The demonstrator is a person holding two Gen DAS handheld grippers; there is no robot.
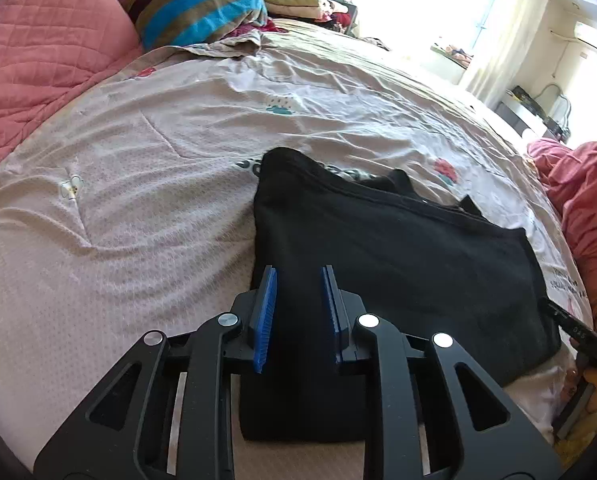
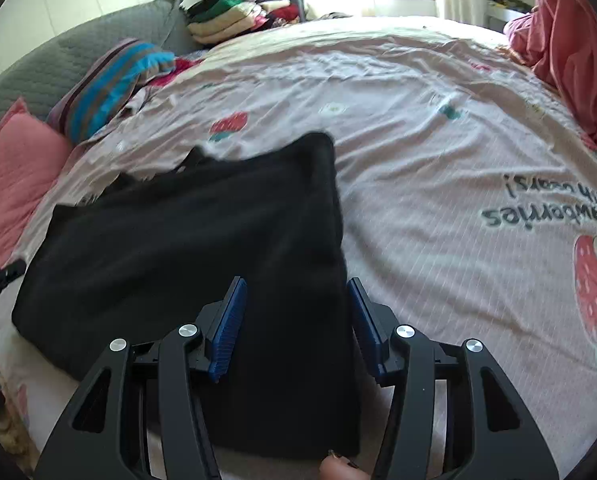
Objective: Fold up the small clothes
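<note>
1. Hovering over a black garment (image 1: 398,248) on a bed, the left gripper (image 1: 300,312) shows its blue pads a narrow gap apart above the cloth's near left edge; nothing appears pinched between them, and the fabric lies flat beneath.

2. On the other side, the right gripper (image 2: 296,320) stands with its jaws roughly half open, straddling the garment's right edge; one pad sits over the black cloth, the other over the pink bedsheet (image 2: 438,168), and neither looks to be pressing on fabric.

3. The garment lies near the front edge of the bed, on a sheet printed with strawberries, as a fairly tidy, roughly rectangular block with straight side edges. Its far edge is less neat: from the left wrist view a seam and some uneven points of cloth show there.

4. By the look of it, at least one fold is already made and the piece has been laid down; whether it is a shirt or trousers cannot be told.

5. What seems to remain is a further fold to make the block smaller, some smoothing of the ragged far edge, and probably a move to the stack of folded clothes (image 2: 226,16) at the far corner of the bed.
</note>
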